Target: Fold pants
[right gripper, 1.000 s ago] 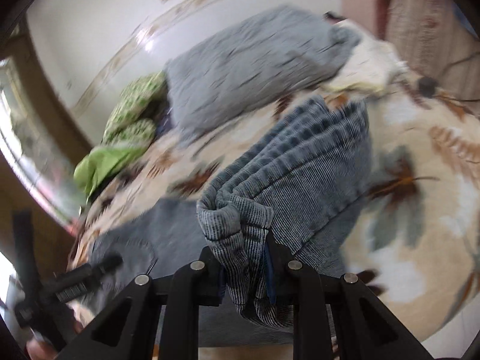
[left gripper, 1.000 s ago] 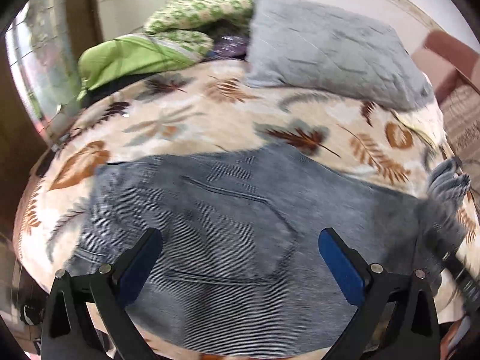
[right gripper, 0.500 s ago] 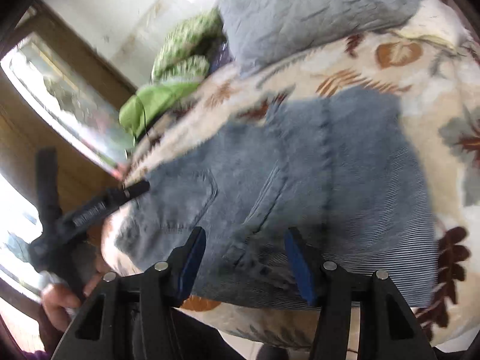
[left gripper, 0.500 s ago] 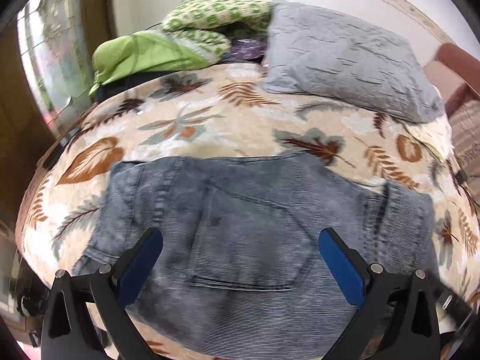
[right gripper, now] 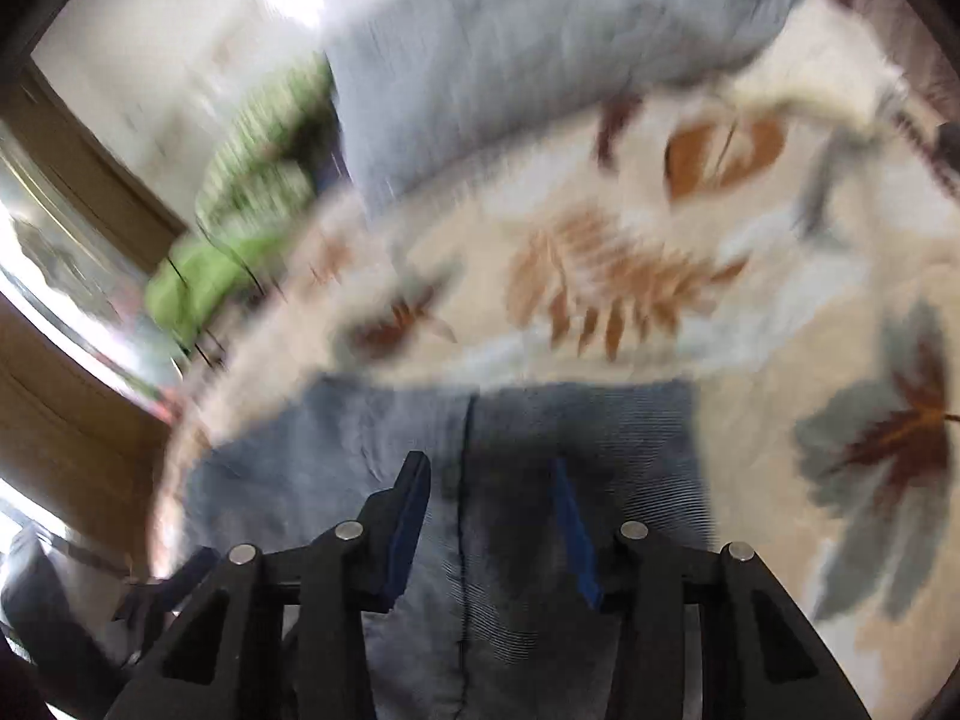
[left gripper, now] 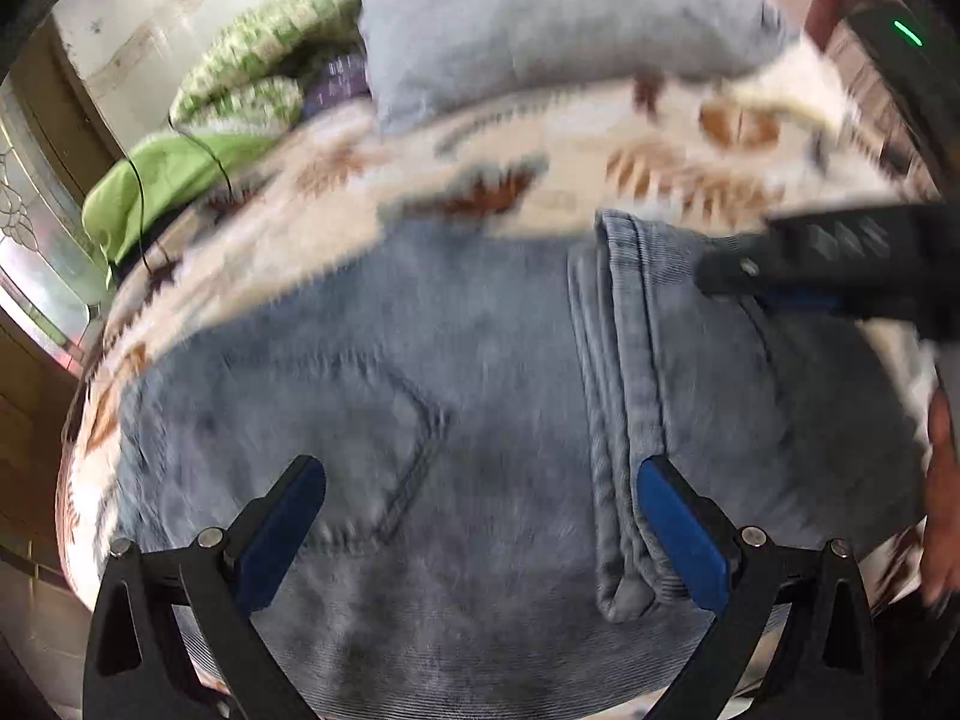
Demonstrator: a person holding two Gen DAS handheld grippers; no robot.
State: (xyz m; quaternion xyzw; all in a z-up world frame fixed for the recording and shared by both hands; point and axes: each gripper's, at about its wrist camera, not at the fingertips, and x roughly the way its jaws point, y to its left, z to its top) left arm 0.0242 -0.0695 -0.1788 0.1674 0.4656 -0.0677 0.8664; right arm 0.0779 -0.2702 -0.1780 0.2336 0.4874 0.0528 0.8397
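Blue-grey corduroy pants (left gripper: 468, 396) lie folded on the leaf-patterned blanket (left gripper: 600, 144), back pocket up. The doubled leg hems (left gripper: 624, 420) run down their right part. My left gripper (left gripper: 480, 471) hovers low over the pants, jaws wide open with nothing gripped. In the left wrist view a finger (left gripper: 810, 264) of the right gripper reaches in from the right over the cloth. In the right wrist view the right gripper (right gripper: 491, 468) stands over the pants (right gripper: 600, 432). Its jaws are closing, a seam line lies between them, and the pads do not press on the cloth.
A grey pillow (left gripper: 540, 30) and green bedding (left gripper: 180, 180) lie at the far side of the bed. A window and wooden frame are on the left. A person's hand (left gripper: 942, 480) shows at the right edge. The bed's near edge is just below the pants.
The right gripper let go of the bunched pant legs, which now lie flat on the seat of the pants. Both grippers have dropped closer to the cloth. Both views are blurred by motion.
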